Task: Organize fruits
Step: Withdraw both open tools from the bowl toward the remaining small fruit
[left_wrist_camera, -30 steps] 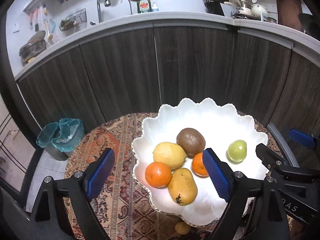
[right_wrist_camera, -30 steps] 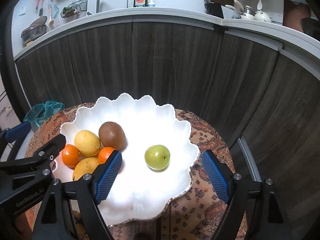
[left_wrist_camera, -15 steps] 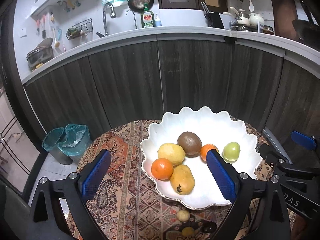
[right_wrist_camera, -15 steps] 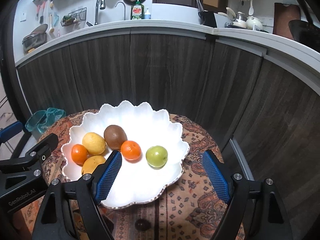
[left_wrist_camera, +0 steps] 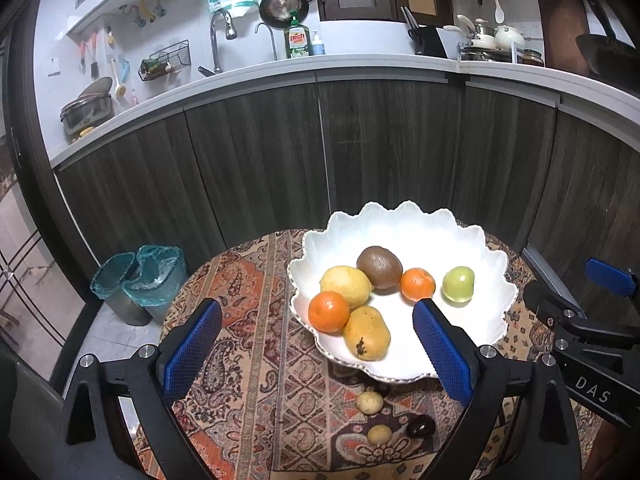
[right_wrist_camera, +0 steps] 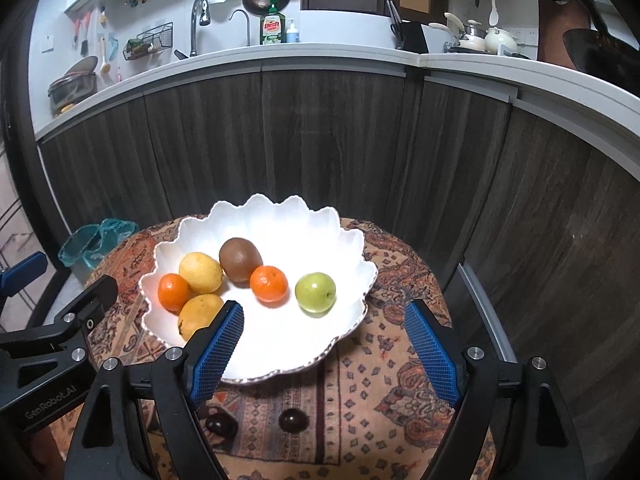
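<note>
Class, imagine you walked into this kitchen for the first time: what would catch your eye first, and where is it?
The scalloped white bowl on the patterned cloth stands out first. In it, two oranges, a lemon, a kiwi and a mango cluster left, a green fruit alone to the right. Small dark fruits lie on the cloth before the bowl, and both blue-padded claws, left claw and right claw, hang open in front.

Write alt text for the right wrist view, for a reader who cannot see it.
A white scalloped bowl on a patterned tablecloth holds six fruits: two oranges, a lemon, a kiwi, a mango and a green apple. The open, empty right hand-held gripper frames the near rim, and two dark fruits lie on the cloth.
</note>
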The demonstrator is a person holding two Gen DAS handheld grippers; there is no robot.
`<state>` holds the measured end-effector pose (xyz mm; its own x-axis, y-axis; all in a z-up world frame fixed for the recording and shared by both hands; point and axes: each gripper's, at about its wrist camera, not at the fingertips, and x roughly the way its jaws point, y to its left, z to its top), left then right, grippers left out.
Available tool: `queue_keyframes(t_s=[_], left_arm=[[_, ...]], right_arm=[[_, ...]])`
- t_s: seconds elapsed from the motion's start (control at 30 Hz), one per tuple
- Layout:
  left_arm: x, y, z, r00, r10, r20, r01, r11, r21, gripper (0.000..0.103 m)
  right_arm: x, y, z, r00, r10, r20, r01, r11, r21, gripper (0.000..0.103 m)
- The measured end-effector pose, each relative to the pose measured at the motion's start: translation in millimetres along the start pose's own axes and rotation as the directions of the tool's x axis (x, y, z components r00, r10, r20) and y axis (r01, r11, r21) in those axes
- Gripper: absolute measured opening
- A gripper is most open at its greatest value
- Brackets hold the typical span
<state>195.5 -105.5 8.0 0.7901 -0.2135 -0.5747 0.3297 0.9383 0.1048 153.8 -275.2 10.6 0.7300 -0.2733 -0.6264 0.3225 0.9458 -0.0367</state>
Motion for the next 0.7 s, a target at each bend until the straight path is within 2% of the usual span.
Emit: queue_keyframes(t_s=[0.5,0.7], left_arm=[[2,-7,-36,1.000,0.006,-0.028,-0.005,1.000,0.027,0.097],[13,-9,-55,0.997,-0.008,-0.073,0.010,0.999,0.031,0.089]], right_arm=[[0,-4,-30,0.999,0.007,-0.032,-0.006,1.000,0.017,0.083],[7,-2,-48,0.998,0.010,-0.054,-0.009,1.000,0.020,0.083]])
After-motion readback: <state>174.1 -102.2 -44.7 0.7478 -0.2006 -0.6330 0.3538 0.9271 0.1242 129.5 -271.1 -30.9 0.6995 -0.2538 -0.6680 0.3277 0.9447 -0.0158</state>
